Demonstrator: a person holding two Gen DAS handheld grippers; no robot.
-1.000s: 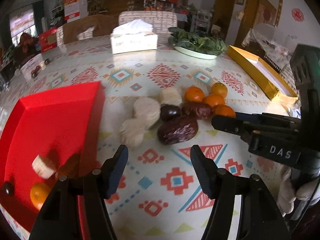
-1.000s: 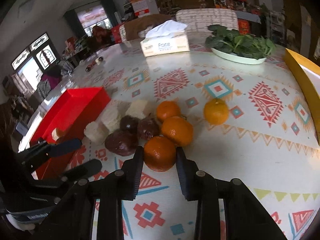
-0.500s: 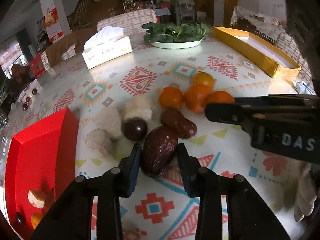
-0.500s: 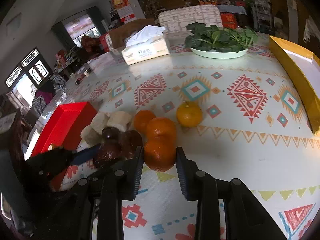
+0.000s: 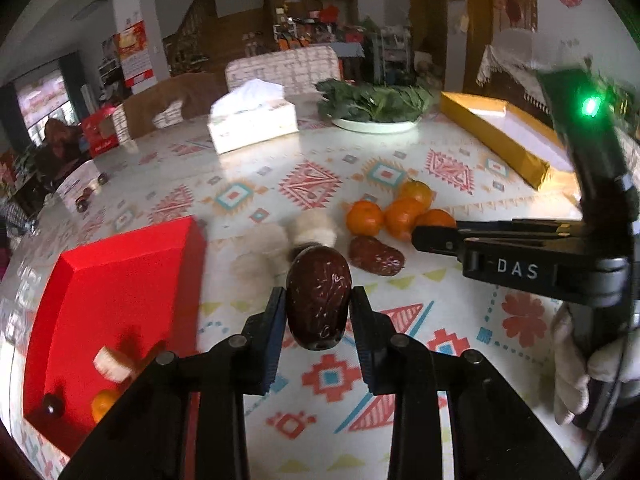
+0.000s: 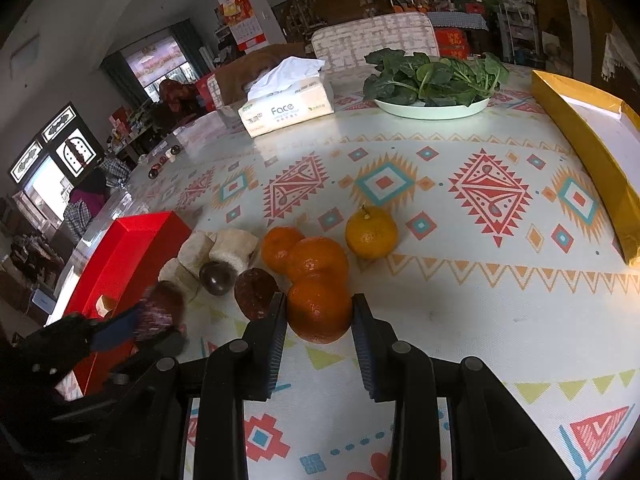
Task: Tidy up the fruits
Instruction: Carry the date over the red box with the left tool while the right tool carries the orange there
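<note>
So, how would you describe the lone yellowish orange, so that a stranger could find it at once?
Start at the yellow box along the table's right edge and look left, toward the cluster of oranges in front of the right gripper. The lone orange sits apart at the cluster's right, touching nothing. It is paler and more yellow than the deep orange ones, and a small stem stands on top.

Bare tabletop [image 6: 460, 312] lies right of the fruit cluster [image 6: 256, 264]; the red box [image 6: 120, 256] blocks its left, the gold tray [image 6: 592, 160] the far right.
</note>
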